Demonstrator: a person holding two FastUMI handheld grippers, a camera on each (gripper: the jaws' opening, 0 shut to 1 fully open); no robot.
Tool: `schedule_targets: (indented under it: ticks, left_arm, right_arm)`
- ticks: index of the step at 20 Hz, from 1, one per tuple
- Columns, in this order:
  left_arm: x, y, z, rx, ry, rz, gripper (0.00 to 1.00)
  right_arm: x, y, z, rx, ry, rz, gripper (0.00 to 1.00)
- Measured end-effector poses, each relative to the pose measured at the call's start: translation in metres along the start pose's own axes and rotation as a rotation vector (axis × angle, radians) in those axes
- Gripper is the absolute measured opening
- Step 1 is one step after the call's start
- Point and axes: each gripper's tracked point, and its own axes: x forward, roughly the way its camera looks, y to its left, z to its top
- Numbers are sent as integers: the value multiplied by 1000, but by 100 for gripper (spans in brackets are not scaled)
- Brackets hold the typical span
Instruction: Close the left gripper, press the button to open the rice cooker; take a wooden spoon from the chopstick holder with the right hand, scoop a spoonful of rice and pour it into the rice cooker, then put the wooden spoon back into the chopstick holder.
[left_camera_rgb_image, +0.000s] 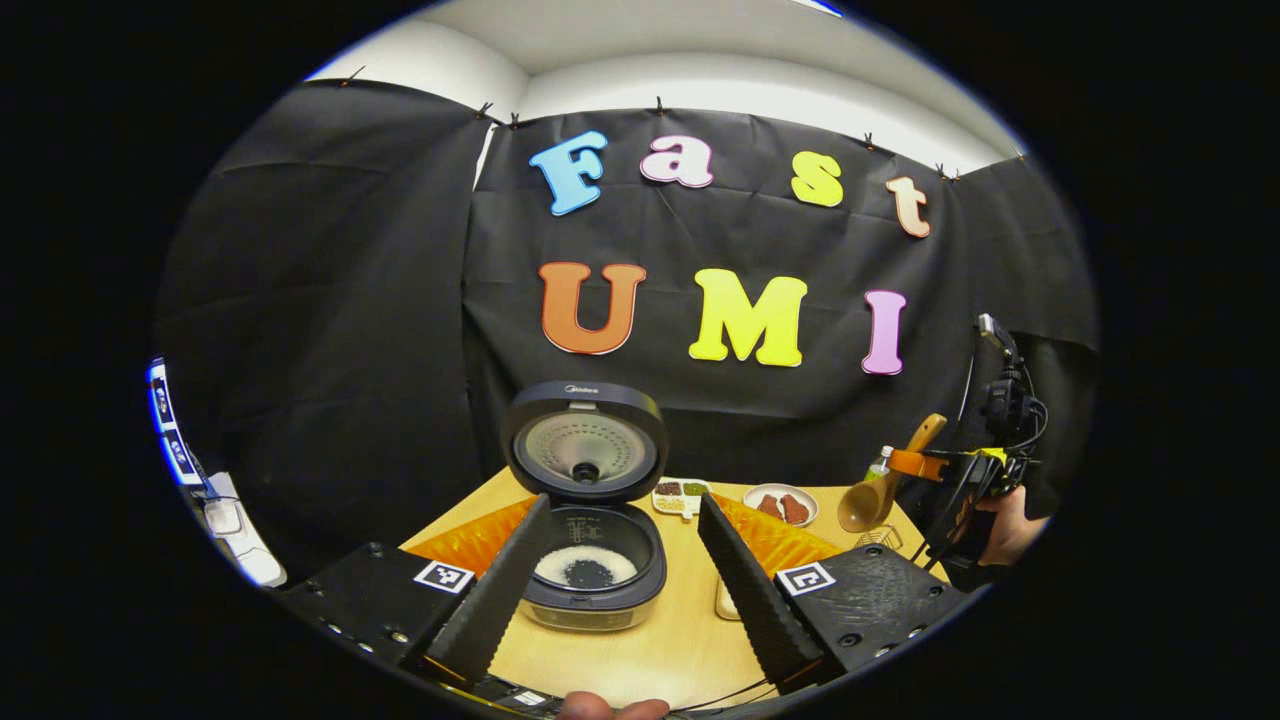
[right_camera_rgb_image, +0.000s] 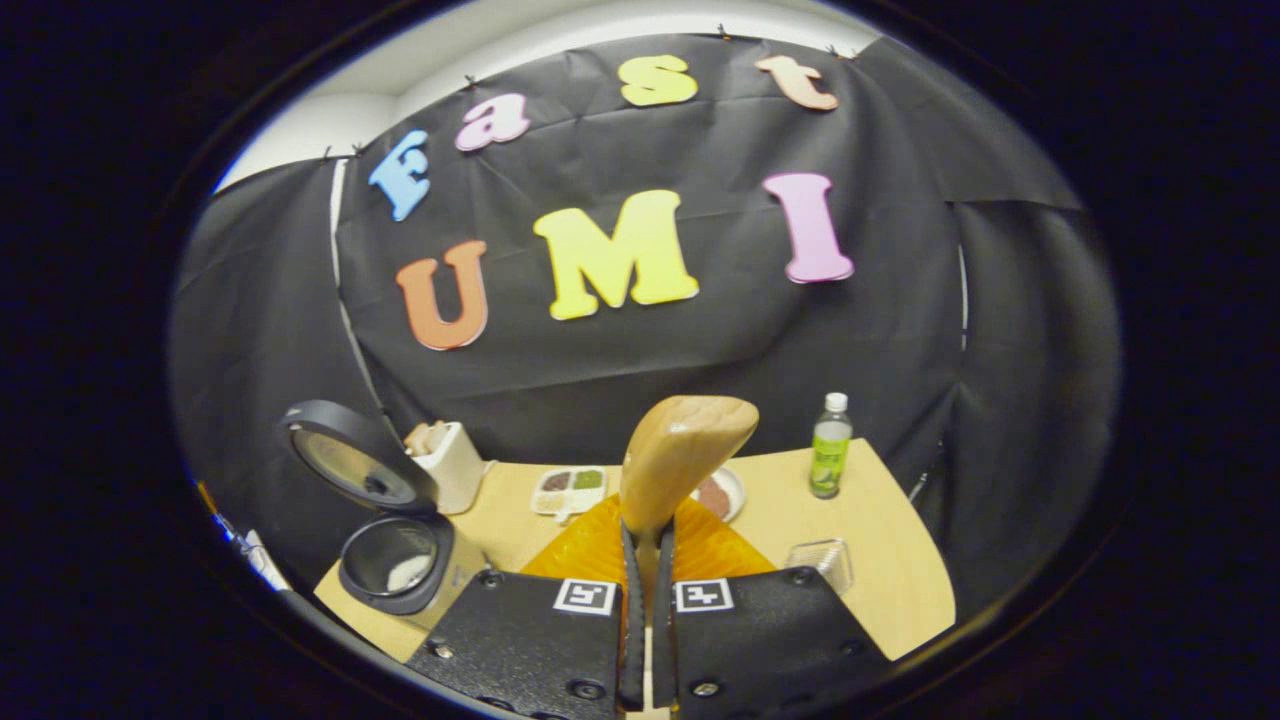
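Observation:
The rice cooker (left_camera_rgb_image: 590, 590) stands open with its lid (left_camera_rgb_image: 585, 440) upright; white rice with a dark patch lies in the pot. My left gripper (left_camera_rgb_image: 622, 505) is open, its fingers on either side of the cooker and not touching it. Off to the right, the right gripper (left_camera_rgb_image: 915, 465) holds the wooden spoon (left_camera_rgb_image: 868, 502) in the air. In the right gripper view, my right gripper (right_camera_rgb_image: 648, 535) is shut on the handle of the wooden spoon (right_camera_rgb_image: 685, 450), whose bowl points up and away. The white chopstick holder (right_camera_rgb_image: 450, 465) stands beside the cooker (right_camera_rgb_image: 395, 560).
An orange mat (right_camera_rgb_image: 600, 545) covers the middle of the wooden table (right_camera_rgb_image: 890, 590). At the back are a sectioned dish of grains (right_camera_rgb_image: 570, 490), a small plate (right_camera_rgb_image: 722, 495) and a green-labelled bottle (right_camera_rgb_image: 830, 445). A clear plastic box (right_camera_rgb_image: 825, 562) lies near the right edge.

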Motion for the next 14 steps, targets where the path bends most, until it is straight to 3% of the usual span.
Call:
schedule_targets:
  ticks: [6, 14]
  left_arm:
    - [11, -25, -4, 6, 25, 16, 95]
    - [14, -11, -12, 49, 56, 95, 95]
  right_arm:
    - [33, -93, -4, 37, 4, -126, 8]
    - [87, -161, -55, 67, 84, -221, 8]
